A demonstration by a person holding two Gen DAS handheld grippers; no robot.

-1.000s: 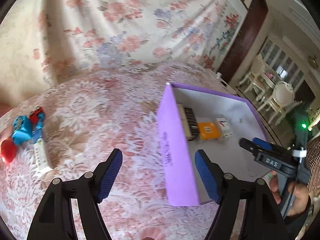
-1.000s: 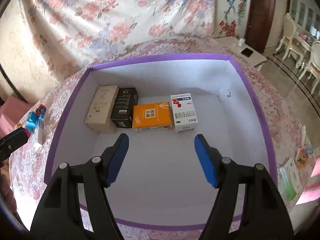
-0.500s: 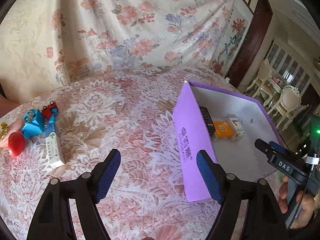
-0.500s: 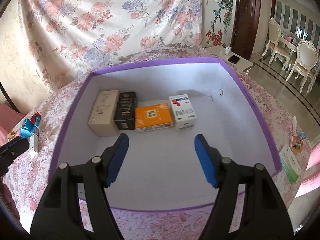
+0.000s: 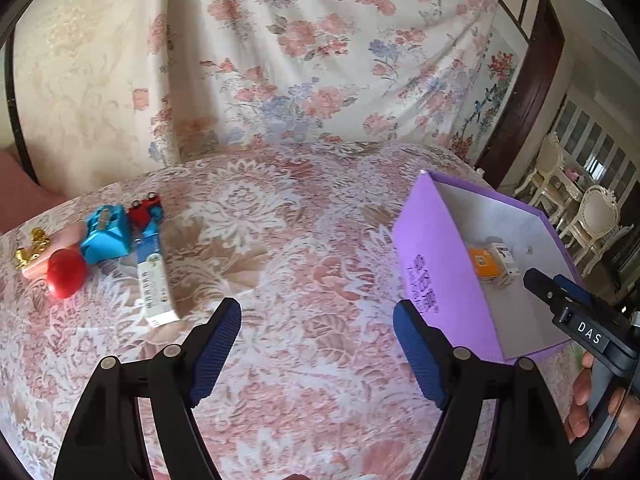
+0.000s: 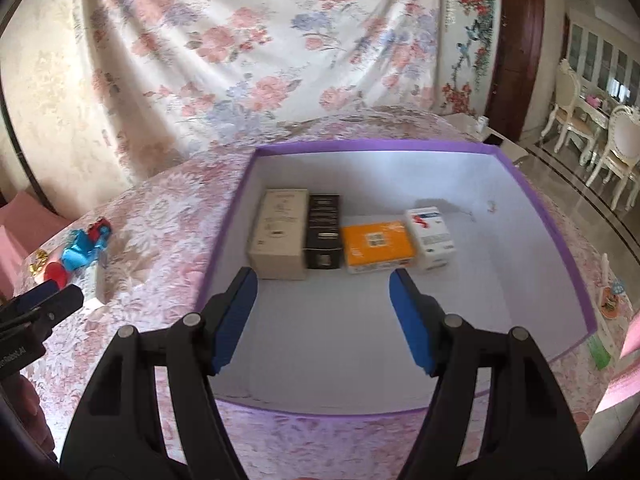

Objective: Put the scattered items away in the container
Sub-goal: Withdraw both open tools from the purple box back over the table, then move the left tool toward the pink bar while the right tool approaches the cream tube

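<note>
We saw the purple box [image 6: 568, 268], white inside, on the tabletop [image 5: 300, 248], holding beige [image 6: 280, 232], black [image 6: 324, 232], orange [image 6: 378, 246] and white cartons [image 6: 432, 236] in a row. Scattered toys [image 5: 108, 236] lay well left. Both our left gripper [image 5: 316, 344] and right gripper [image 6: 324, 316] had jaws apart, empty.

- The left wrist view looks forward and down over the table [image 5: 304, 240], between its own two blue-padded fingers [image 5: 218, 344], toward a flowered cloth backdrop [image 5: 320, 60].
- It sits left of the purple box [image 5: 436, 276], seeing the box's outer left wall and part of its inside; the small items [image 5: 108, 236] lie near, ahead-left.
- The right wrist view hangs close above the purple box [image 6: 560, 240], facing the same backdrop [image 6: 260, 40].
- Both views share the box, the small items [image 6: 80, 256] and the table [image 6: 160, 220]; each catches the other gripper at its edge.
</note>
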